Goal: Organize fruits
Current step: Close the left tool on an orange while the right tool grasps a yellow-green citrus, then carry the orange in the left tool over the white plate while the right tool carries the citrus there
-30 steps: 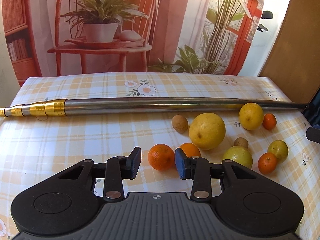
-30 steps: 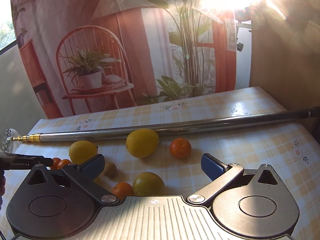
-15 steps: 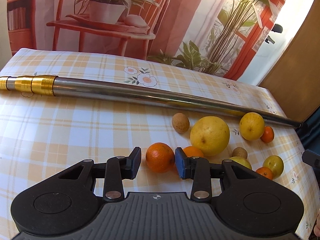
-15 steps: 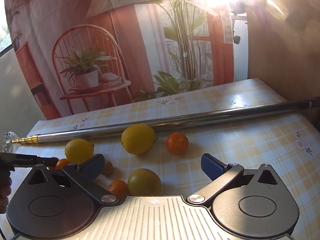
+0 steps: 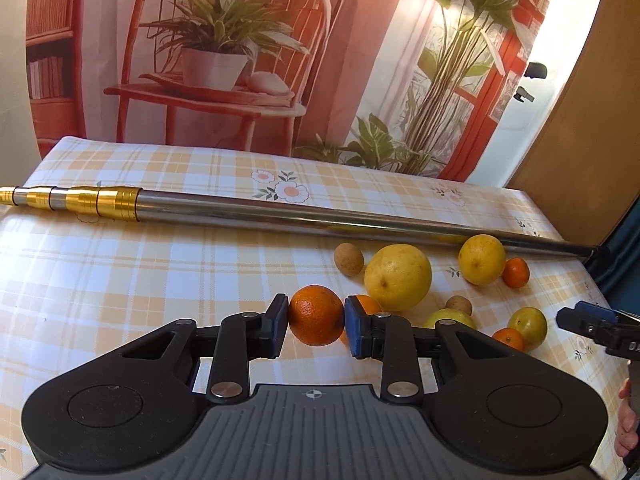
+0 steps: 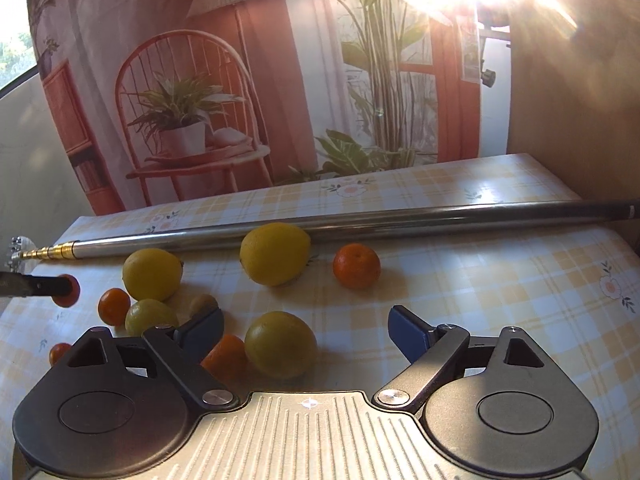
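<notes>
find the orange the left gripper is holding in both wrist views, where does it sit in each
Left wrist: the orange sits at centre, clamped between the left gripper's fingertips.
Right wrist: far left edge, mid-height, a small orange shape at the tip of the dark gripper finger.
Shared landmark: the metal pole across the table behind the fruit.

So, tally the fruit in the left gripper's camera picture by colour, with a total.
orange fruit: 4, one clamped in the left gripper
yellow or yellow-green fruit: 4
small brown fruit: 2
Total: 10
</notes>
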The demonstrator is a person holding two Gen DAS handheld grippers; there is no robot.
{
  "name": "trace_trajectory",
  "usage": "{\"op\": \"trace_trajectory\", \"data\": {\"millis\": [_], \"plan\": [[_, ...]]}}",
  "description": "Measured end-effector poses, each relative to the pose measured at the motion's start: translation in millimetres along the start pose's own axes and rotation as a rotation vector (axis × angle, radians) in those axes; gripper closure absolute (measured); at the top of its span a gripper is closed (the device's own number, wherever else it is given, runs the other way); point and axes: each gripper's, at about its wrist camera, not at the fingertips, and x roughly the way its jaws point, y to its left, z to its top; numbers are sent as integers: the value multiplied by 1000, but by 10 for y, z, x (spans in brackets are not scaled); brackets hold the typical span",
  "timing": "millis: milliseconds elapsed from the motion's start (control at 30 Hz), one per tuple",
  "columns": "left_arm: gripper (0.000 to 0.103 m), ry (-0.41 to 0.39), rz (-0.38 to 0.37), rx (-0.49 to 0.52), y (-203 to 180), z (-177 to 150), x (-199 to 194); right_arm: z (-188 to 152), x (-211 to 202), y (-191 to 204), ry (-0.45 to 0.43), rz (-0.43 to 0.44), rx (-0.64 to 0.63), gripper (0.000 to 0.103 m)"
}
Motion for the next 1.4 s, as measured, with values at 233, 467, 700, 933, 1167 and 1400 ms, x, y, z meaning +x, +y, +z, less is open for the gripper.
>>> {"op": "trace_trajectory", "data": {"millis": [233, 467, 700, 933, 1167, 1400], "plan": [[71, -30, -41, 23, -152, -119, -251, -134, 183, 40, -16, 39, -14, 41], [71, -35, -71, 51, -313, -235, -356, -197, 343, -43, -25, 86, 80, 55], [71, -21, -78, 66, -373, -351, -363, -341, 293, -51, -82, 100, 102, 58], [71, -6, -88, 65, -395, -446, -369, -352, 309, -97, -80, 115, 128, 56], [71, 4, -92, 55, -395, -514, -391, -359, 313, -120, -76, 126, 139, 58], [71, 13, -93, 69, -435, -567, -403, -370, 301, -120, -78, 131, 146, 59]]}}
